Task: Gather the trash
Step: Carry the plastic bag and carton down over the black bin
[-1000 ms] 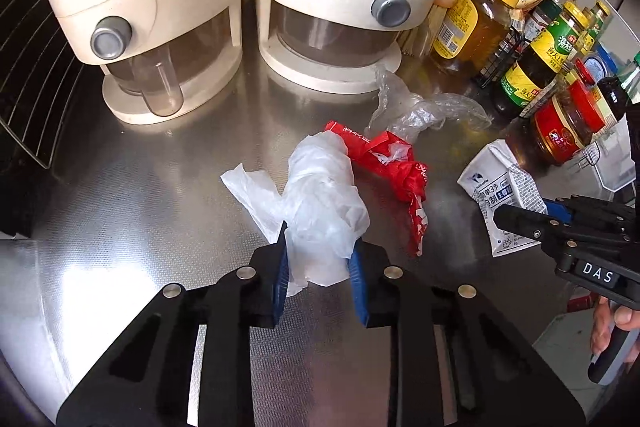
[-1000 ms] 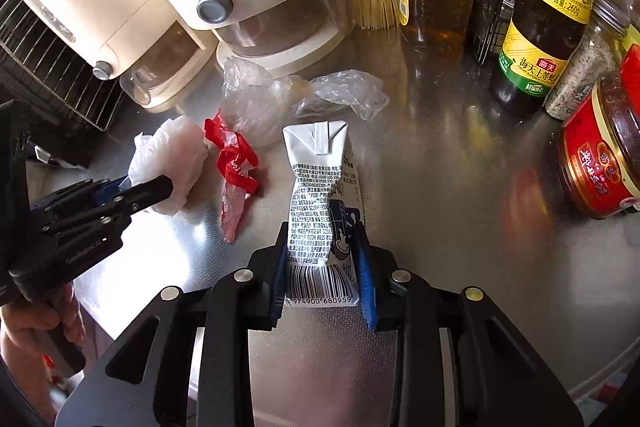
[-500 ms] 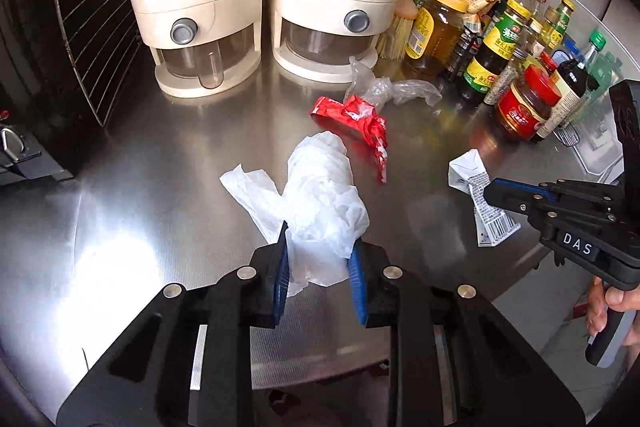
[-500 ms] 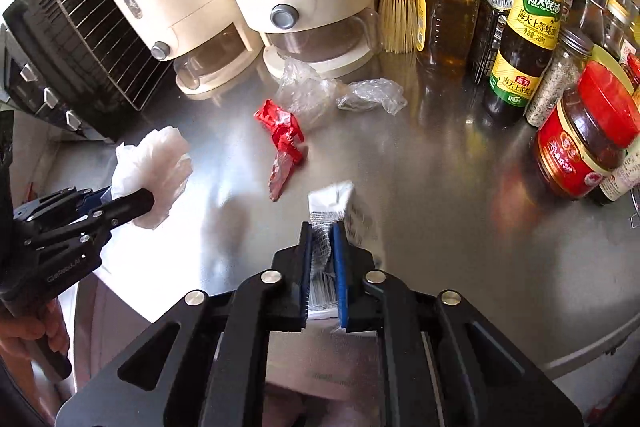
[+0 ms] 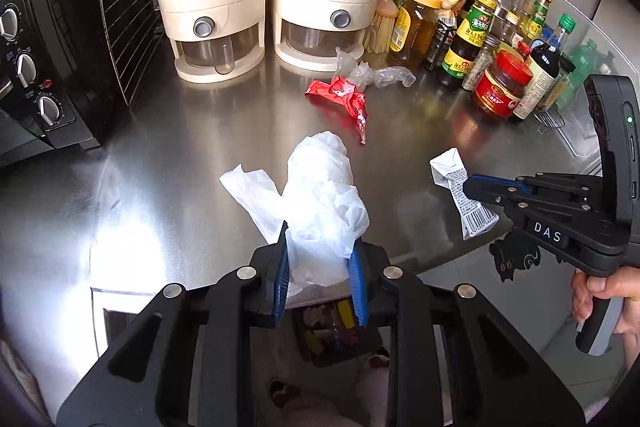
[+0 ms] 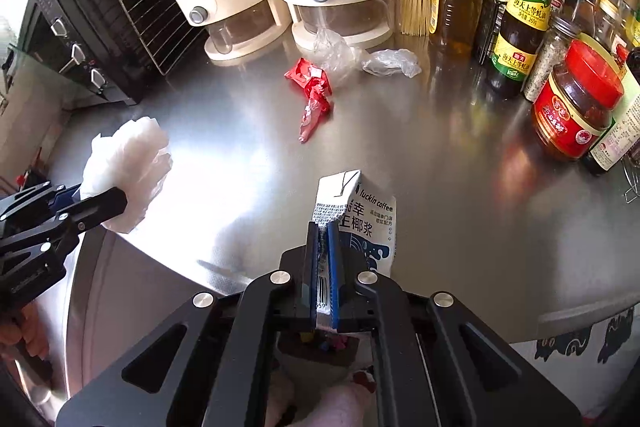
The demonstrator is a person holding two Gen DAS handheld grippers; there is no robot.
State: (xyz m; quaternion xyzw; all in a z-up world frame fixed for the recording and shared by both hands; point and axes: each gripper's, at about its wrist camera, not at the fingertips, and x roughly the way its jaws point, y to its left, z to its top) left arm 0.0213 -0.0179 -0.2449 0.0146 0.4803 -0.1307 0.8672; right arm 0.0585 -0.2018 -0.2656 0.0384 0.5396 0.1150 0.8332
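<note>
While my left fingers (image 5: 319, 281) are pinching the soft bag (image 5: 320, 195), my right fingers (image 6: 323, 277) are squeezing the light carton's (image 6: 360, 219) six-o'clock end.

Both cameras sit just behind their own fingers, above the front edge of the steel counter (image 5: 168, 155), looking down and toward its back edge. The left view looks from the left, the right view from the right. Both share the red wrapper (image 5: 340, 95) (image 6: 312, 87), and each sees the other gripper.
</note>
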